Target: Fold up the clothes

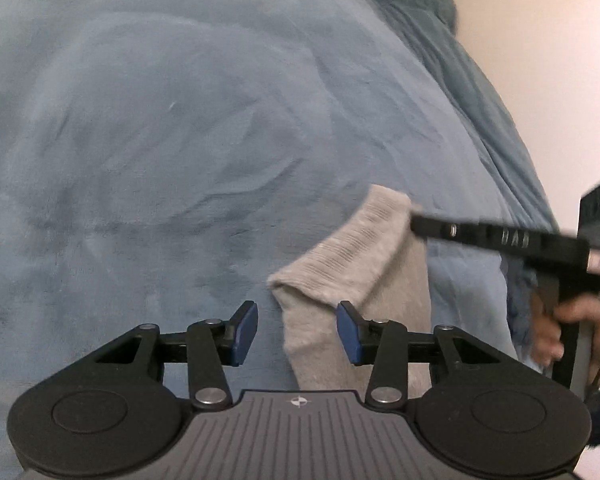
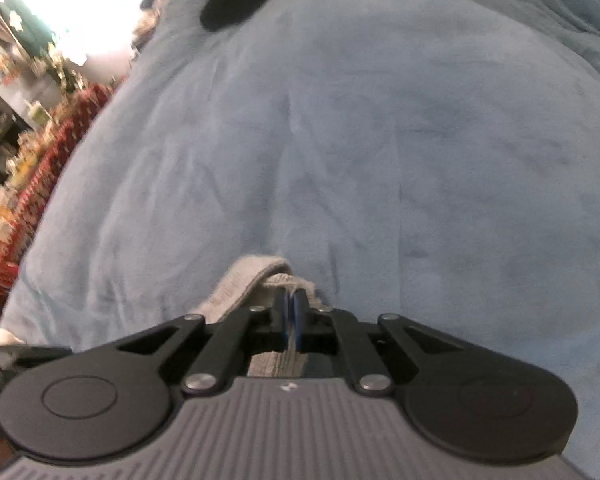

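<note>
Right wrist view: right gripper pinches the grey sock's cuff, apparently; left gripper open, should clamp the sock at 12 o'clock.

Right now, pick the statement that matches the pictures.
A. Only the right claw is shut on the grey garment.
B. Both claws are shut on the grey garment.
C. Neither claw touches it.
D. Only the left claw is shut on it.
A: the right claw pinches the grey garment at its ribbed edge, while the left claw hangs open over it.
</note>
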The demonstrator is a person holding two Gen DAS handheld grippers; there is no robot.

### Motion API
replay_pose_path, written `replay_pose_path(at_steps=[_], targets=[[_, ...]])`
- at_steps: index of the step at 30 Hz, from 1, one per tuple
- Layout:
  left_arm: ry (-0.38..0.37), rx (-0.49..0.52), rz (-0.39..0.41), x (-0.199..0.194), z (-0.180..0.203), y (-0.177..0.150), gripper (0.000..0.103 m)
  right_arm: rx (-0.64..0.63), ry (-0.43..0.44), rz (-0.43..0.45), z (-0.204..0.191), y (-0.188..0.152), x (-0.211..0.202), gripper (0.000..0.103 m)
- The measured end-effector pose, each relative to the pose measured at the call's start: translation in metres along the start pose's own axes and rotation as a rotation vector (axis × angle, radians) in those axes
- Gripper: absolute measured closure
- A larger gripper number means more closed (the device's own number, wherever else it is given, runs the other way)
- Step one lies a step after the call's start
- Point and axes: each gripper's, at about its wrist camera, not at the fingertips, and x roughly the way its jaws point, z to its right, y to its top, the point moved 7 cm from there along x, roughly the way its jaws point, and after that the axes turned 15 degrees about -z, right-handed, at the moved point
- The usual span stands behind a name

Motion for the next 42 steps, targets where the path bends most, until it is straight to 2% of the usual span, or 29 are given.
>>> replay_pose_path(at_steps=[1, 2, 7, 10, 12, 14, 15, 16, 19, 21, 24, 26, 27, 33, 36, 39, 41, 42], targets=[[-0.021, -0.025, -0.01, 0.003, -0.004, 0.0, 0.061, 0.012, -0.001, -0.024, 0.004, -0.002, 0.006, 0.089], [-0.044, -0.048, -0.018, 0.006, -0.008, 0.0, 0.061, 0.035, 0.006, -0.036, 0.008, -0.005, 0.009, 0.088], [-0.173, -0.139, -0.02, 0.015, -0.026, 0.006, 0.062, 0.044, 0.025, 0.009, 0.012, -0.019, -0.012, 0.088], [-0.242, -0.202, -0.037, 0.021, -0.038, 0.011, 0.076, 0.069, 0.036, -0.024, 0.009, -0.042, -0.022, 0.087], [-0.287, -0.212, -0.06, 0.028, -0.042, 0.014, 0.076, 0.058, 0.051, -0.062, 0.002, -0.062, -0.028, 0.087], [-0.298, -0.216, -0.081, 0.036, -0.044, 0.016, 0.078, 0.04, 0.069, -0.121, -0.008, -0.085, -0.026, 0.087], [-0.306, -0.216, -0.081, 0.039, -0.044, 0.017, 0.082, 0.041, 0.073, -0.152, -0.011, -0.096, -0.024, 0.085], [-0.317, -0.215, -0.076, 0.041, -0.043, 0.019, 0.092, 0.052, 0.08, -0.18, -0.013, -0.107, -0.021, 0.081], [-0.299, -0.186, -0.033, 0.036, -0.036, 0.022, 0.097, 0.133, 0.12, -0.23, -0.014, -0.133, -0.017, 0.079], [-0.246, -0.12, -0.003, 0.025, -0.026, 0.023, 0.097, 0.172, 0.167, -0.239, -0.017, -0.145, -0.016, 0.078], [-0.212, -0.056, 0.023, 0.015, -0.016, 0.027, 0.098, 0.122, 0.13, -0.262, -0.023, -0.159, -0.006, 0.079], [-0.189, -0.026, 0.025, 0.015, -0.013, 0.031, 0.098, 0.09, 0.102, -0.269, -0.026, -0.165, 0.002, 0.095], [-0.179, -0.017, 0.027, 0.014, -0.014, 0.032, 0.098, 0.079, 0.091, -0.268, -0.027, -0.169, 0.004, 0.097], [-0.144, -0.002, 0.045, 0.025, -0.01, 0.037, 0.099, 0.056, 0.067, -0.252, -0.026, -0.183, -0.007, 0.098], [-0.159, -0.024, 0.035, 0.026, -0.013, 0.035, 0.098, 0.071, 0.099, -0.253, -0.027, -0.189, -0.019, 0.097], [-0.164, -0.074, 0.032, 0.02, -0.02, 0.027, 0.089, 0.084, 0.108, -0.229, -0.031, -0.187, -0.031, 0.089], [-0.172, -0.088, 0.047, 0.008, -0.021, 0.015, 0.078, 0.074, 0.099, -0.204, -0.028, -0.182, -0.042, 0.089], [-0.171, -0.095, 0.052, 0.001, -0.021, 0.007, 0.075, 0.065, 0.095, -0.189, -0.028, -0.18, -0.047, 0.089]])
